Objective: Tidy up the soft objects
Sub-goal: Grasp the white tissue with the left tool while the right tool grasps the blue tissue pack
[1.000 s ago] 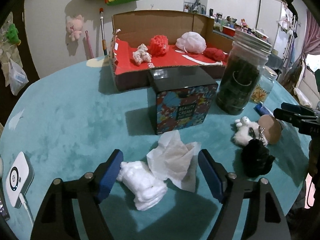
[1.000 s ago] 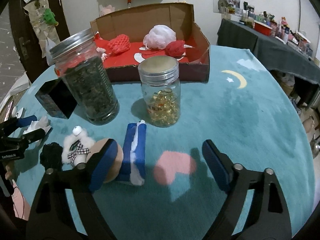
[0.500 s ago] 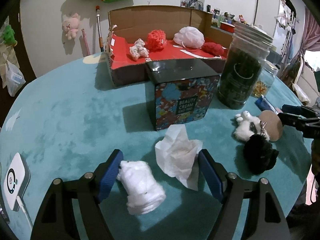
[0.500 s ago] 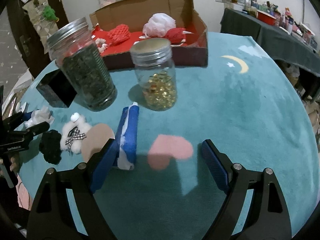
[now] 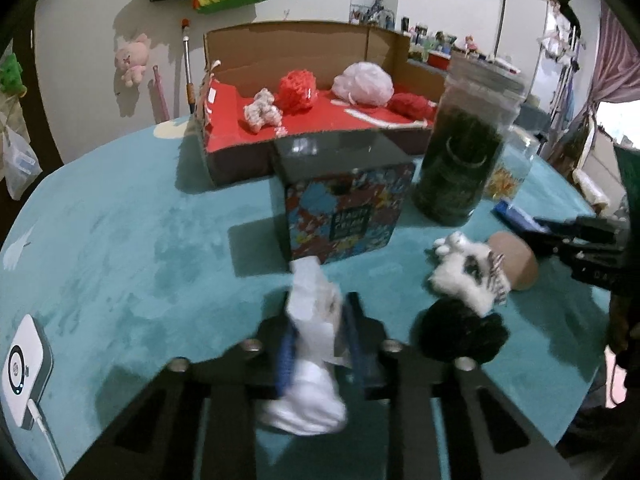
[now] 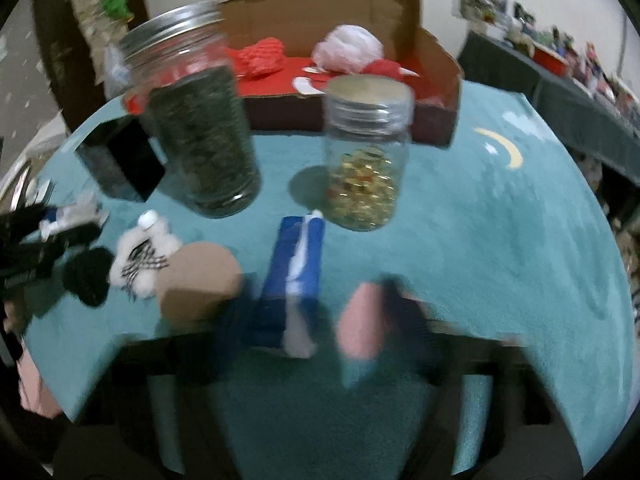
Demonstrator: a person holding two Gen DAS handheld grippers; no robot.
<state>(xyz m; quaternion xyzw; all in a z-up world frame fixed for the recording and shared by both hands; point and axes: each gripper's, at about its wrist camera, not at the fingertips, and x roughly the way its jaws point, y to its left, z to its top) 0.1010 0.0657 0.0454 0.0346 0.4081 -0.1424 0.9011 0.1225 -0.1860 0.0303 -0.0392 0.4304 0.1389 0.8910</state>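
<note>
My left gripper [image 5: 318, 340] is shut on crumpled white tissue [image 5: 314, 308] together with a white cotton wad [image 5: 306, 404] just above the teal table. A white plush toy [image 5: 468, 274] and a black pompom [image 5: 460, 332] lie to its right. My right gripper [image 6: 320, 320] is blurred, its blue fingers closing around a blue tissue pack [image 6: 294, 268]. The open cardboard box [image 5: 296, 46] with a red floor holds red, white and pink soft balls at the far side.
A patterned box [image 5: 348, 216], a dark-filled jar [image 5: 464, 160] and a jar of yellow capsules [image 6: 366, 160] stand mid-table. A tan round disc [image 6: 198, 280] lies by the plush. A white device [image 5: 22, 368] sits at the left edge.
My left gripper has shut on the tissue and cotton wad. My right gripper has moved left over the blue pack and its fingers have drawn inward.
</note>
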